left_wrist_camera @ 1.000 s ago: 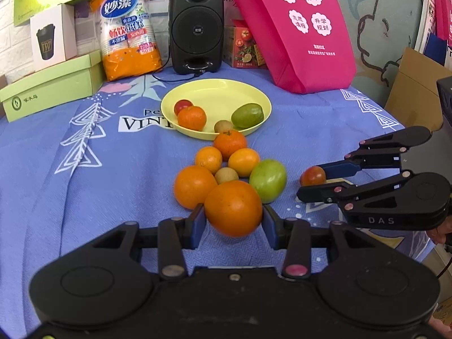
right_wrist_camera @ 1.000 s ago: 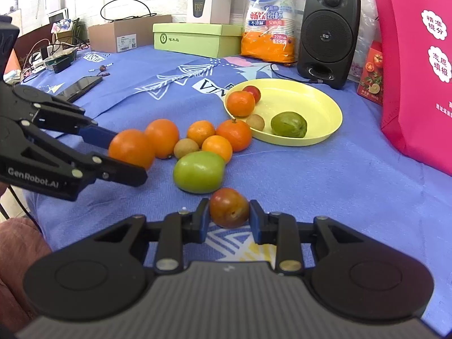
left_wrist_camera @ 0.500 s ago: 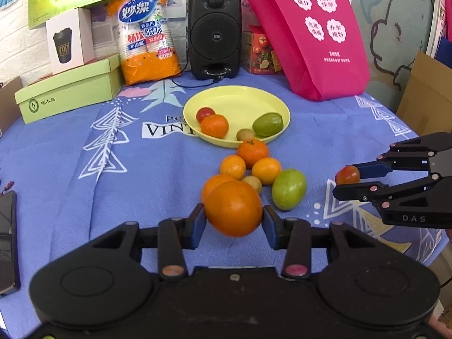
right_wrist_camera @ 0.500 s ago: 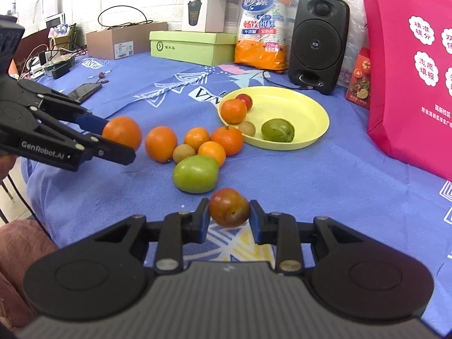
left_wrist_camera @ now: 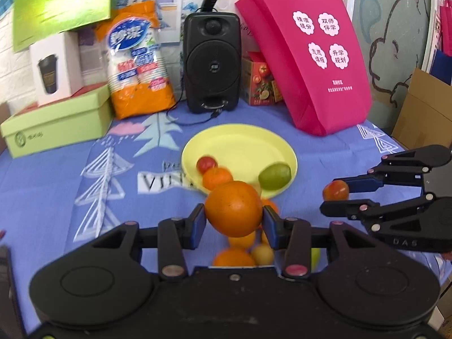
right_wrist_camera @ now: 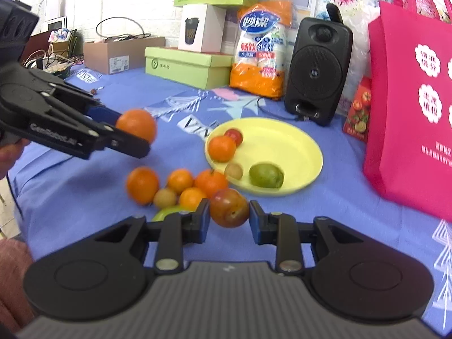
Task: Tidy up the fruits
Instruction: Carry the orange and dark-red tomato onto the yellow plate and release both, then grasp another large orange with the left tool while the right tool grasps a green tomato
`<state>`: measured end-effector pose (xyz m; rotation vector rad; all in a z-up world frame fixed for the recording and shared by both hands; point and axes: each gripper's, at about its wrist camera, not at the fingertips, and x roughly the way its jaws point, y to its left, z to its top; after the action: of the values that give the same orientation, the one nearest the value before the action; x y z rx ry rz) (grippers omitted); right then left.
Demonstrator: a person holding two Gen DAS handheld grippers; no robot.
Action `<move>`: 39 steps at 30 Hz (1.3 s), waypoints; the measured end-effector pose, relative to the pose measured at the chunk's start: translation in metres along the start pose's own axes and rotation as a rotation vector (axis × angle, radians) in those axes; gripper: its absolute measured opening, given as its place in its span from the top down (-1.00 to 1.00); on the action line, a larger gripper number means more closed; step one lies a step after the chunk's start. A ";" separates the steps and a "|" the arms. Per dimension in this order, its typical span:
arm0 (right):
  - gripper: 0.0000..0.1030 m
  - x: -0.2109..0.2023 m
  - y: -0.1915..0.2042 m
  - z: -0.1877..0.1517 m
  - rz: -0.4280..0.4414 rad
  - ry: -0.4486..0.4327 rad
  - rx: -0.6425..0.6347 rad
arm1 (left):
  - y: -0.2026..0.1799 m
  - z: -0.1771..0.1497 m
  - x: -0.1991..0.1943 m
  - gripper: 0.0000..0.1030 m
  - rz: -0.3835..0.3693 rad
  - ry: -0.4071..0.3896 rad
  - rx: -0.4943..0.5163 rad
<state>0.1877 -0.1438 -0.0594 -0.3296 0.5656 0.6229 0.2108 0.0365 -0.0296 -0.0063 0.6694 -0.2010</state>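
Observation:
My left gripper (left_wrist_camera: 234, 221) is shut on a large orange (left_wrist_camera: 233, 208), held in the air above the pile of fruit. From the right wrist view the same orange (right_wrist_camera: 136, 124) hangs left of the yellow plate (right_wrist_camera: 293, 141). My right gripper (right_wrist_camera: 229, 217) is shut on a small red-brown plum (right_wrist_camera: 229, 207), also lifted; in the left wrist view that plum (left_wrist_camera: 335, 189) is at the right. The plate (left_wrist_camera: 243, 144) holds a red fruit (left_wrist_camera: 206, 163), a small orange (left_wrist_camera: 217, 178), a green fruit (left_wrist_camera: 274, 175) and a small brown fruit (right_wrist_camera: 234, 170).
Several oranges (right_wrist_camera: 142, 184) and small fruits lie on the blue cloth (right_wrist_camera: 84, 186) before the plate, with a green fruit (right_wrist_camera: 166, 213) partly hidden. Behind stand a black speaker (left_wrist_camera: 212, 62), a pink bag (left_wrist_camera: 310, 56), an orange pack of cups (left_wrist_camera: 138, 67) and green boxes (left_wrist_camera: 56, 127).
Both grippers have risen with their fruit and moved toward the plate. The large orange is now well above the pile, and the plum is clear of the cloth.

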 end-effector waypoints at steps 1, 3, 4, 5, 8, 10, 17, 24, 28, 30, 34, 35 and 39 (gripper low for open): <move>0.45 0.004 -0.003 0.004 -0.003 -0.007 0.001 | 0.001 0.006 0.007 0.18 -0.009 0.002 0.002; 0.45 0.011 -0.011 0.013 -0.013 -0.022 0.007 | 0.002 0.018 0.025 0.18 -0.017 0.009 0.010; 0.45 0.016 -0.016 0.017 -0.020 -0.028 0.014 | 0.002 0.024 0.034 0.18 -0.020 0.012 0.020; 0.45 0.020 -0.021 0.022 -0.026 -0.034 0.024 | 0.002 0.029 0.044 0.18 -0.020 0.016 0.031; 0.45 0.037 -0.041 0.033 -0.044 -0.043 0.068 | 0.002 0.045 0.073 0.18 -0.030 0.031 0.041; 0.45 0.049 -0.053 0.038 -0.055 -0.042 0.096 | 0.003 0.052 0.095 0.18 -0.031 0.051 0.035; 0.45 0.089 -0.076 0.039 -0.094 -0.010 0.142 | 0.002 0.064 0.144 0.16 -0.025 0.105 0.047; 0.41 0.098 -0.086 0.040 -0.095 -0.004 0.162 | 0.007 0.068 0.139 -0.55 0.031 0.056 0.030; 0.21 0.086 -0.083 0.038 -0.093 -0.021 0.154 | 0.011 0.068 0.120 -0.55 0.037 0.027 0.025; 0.21 0.081 -0.081 0.037 -0.097 -0.024 0.157 | 0.012 0.065 0.105 -0.55 0.040 0.008 0.026; 0.21 0.062 -0.077 0.033 -0.096 -0.042 0.170 | 0.015 0.051 0.072 -0.55 0.034 -0.018 0.007; 0.19 0.057 -0.075 0.030 -0.095 -0.044 0.171 | 0.016 0.045 0.065 -0.55 0.034 -0.018 -0.001; 0.10 0.038 -0.065 0.016 -0.089 -0.034 0.168 | 0.027 0.023 0.040 -0.55 0.049 -0.013 -0.051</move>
<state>0.2603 -0.1694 -0.0613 -0.1844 0.5636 0.4911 0.2609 0.0536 -0.0378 -0.0403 0.6607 -0.1367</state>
